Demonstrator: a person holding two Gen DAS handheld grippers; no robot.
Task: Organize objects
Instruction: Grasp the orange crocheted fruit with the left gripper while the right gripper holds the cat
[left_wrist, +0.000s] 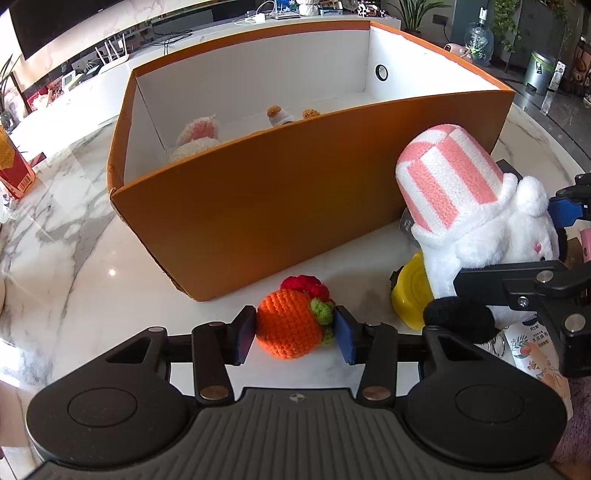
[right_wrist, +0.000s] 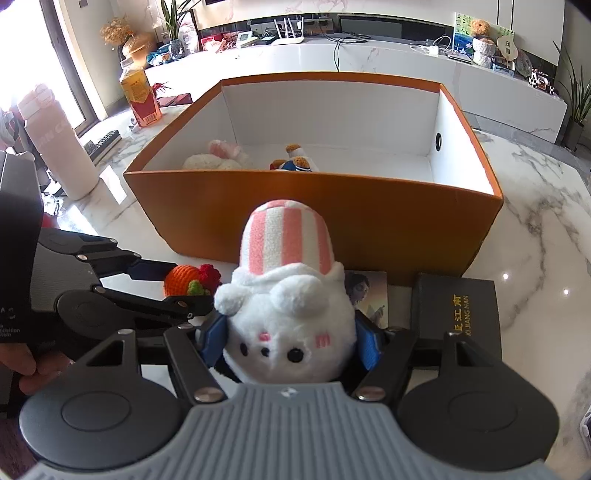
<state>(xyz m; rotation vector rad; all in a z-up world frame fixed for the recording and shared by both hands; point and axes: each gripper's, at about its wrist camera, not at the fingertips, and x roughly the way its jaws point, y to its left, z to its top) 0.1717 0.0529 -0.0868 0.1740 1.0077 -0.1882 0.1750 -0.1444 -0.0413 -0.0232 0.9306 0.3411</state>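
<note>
Roughly midway, judging by the open orange cardboard box (right_wrist: 332, 225) at centre frame: a cream-and-pink plush (right_wrist: 218, 157) and a small blue-and-white stuffed figure (right_wrist: 295, 162) already lie inside along its near wall, the right half bare. Still outside are the black gift box (right_wrist: 456, 306) and picture card (right_wrist: 369, 295) at lower right. Both remaining toys are gripped. The right gripper (right_wrist: 291, 343) is clamped on the white plush with the pink-striped hat (right_wrist: 288, 317). The left gripper (left_wrist: 293, 330) pinches the orange crocheted fruit (left_wrist: 288, 323) just before the box's front wall.
</note>
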